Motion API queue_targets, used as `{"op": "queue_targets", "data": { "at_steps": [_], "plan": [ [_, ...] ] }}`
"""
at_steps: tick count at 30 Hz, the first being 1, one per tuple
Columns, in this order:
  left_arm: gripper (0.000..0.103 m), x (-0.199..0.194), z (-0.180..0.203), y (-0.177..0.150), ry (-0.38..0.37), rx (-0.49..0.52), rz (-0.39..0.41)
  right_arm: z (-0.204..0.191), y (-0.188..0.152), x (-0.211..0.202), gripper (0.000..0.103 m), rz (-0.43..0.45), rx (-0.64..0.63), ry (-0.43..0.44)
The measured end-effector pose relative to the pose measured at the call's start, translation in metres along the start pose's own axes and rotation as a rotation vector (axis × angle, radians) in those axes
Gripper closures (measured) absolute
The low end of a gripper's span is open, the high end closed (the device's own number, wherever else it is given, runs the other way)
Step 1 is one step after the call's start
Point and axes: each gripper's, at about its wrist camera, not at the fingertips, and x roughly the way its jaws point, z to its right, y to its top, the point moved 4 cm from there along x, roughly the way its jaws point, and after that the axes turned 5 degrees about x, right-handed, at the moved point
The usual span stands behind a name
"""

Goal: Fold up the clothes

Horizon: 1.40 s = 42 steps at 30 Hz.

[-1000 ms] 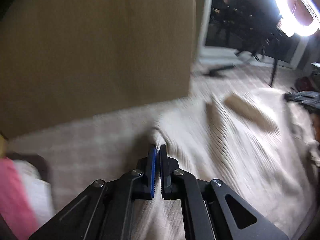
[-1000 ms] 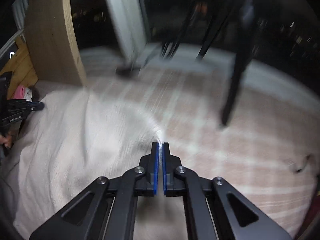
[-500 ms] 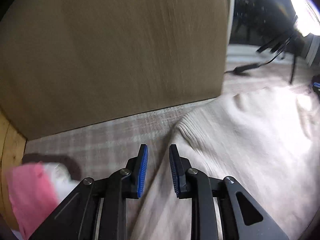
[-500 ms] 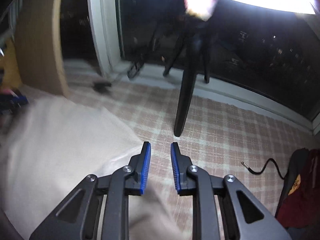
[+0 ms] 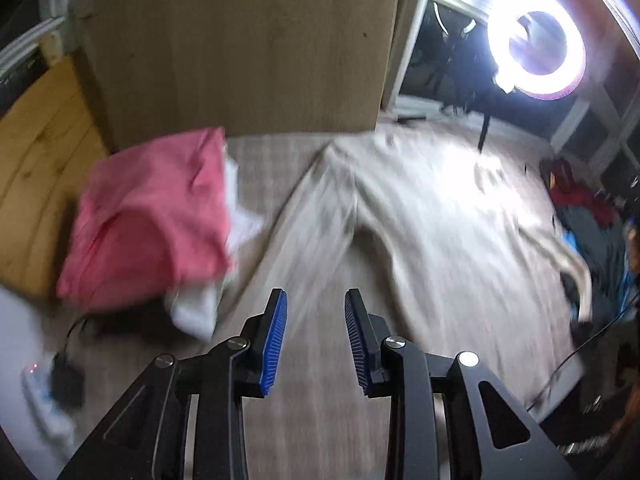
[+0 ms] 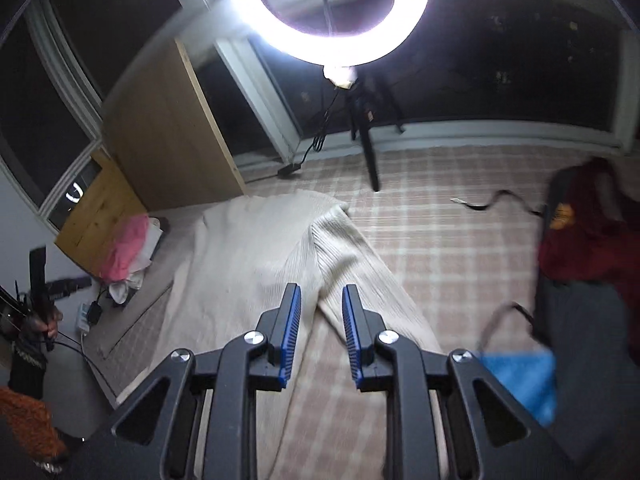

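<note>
A big cream sweater (image 6: 256, 264) lies spread out on the checked rug (image 6: 448, 240) on the floor. It is ribbed, and one sleeve (image 6: 360, 280) runs down along its side, toward the camera in the right wrist view.

The right gripper (image 6: 318, 316) hangs above that sleeve. Its jaws are wide apart and hold nothing. The blue pads (image 6: 290, 332) on the inside of the fingers show clearly.

The left gripper (image 5: 315, 332) is above the other side of the sweater (image 5: 420, 232). Its jaws are also spread wide and hold nothing (this picture is blurry, so small things are hard to make out).

Beside the sweater, on the left in the left wrist view, is a pile of pink and white clothes (image 5: 152, 224). The pile sits in front of a tall wooden cabinet (image 5: 240, 48) and next to a lower wooden piece of furniture (image 5: 36, 168). The pile and the sweater are close, but I cannot tell if they touch.

A bright ring light (image 6: 332, 12) shines on a black stand (image 6: 368, 148) at the far edge of the rug, in front of dark windows (image 6: 500, 72). On the right side of the rug lies a heap of dark red and grey clothes (image 6: 584, 248), with something blue (image 6: 524, 380) near it. A white power strip with a black plug (image 5: 52, 388) lies on the floor near the pink pile.
</note>
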Motion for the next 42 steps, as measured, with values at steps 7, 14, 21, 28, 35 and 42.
{"op": "queue_targets", "data": {
  "at_steps": [7, 14, 21, 28, 35, 42],
  "plan": [
    [0.059, 0.031, 0.075, -0.086, -0.263, 0.039, -0.102, -0.032, -0.102, -0.029, 0.056, -0.026, -0.017, -0.102],
    [0.062, 0.1, 0.133, -0.119, -0.201, 0.262, -0.215, -0.053, -0.2, 0.057, 0.056, -0.231, -0.003, -0.114],
    [0.06, 0.094, 0.145, -0.114, -0.18, 0.312, -0.173, -0.075, -0.239, 0.09, 0.056, -0.327, -0.084, -0.14],
    [0.06, 0.091, 0.141, -0.126, -0.207, 0.295, -0.168, -0.121, -0.21, 0.089, 0.056, -0.307, -0.147, -0.066],
    [0.06, 0.097, 0.132, -0.14, -0.25, 0.24, -0.14, -0.249, -0.114, 0.184, 0.056, -0.284, -0.34, 0.058],
    [0.06, 0.086, 0.121, -0.145, -0.298, 0.153, -0.101, -0.327, -0.087, 0.346, 0.056, -0.43, -0.517, -0.127]
  ]
}}
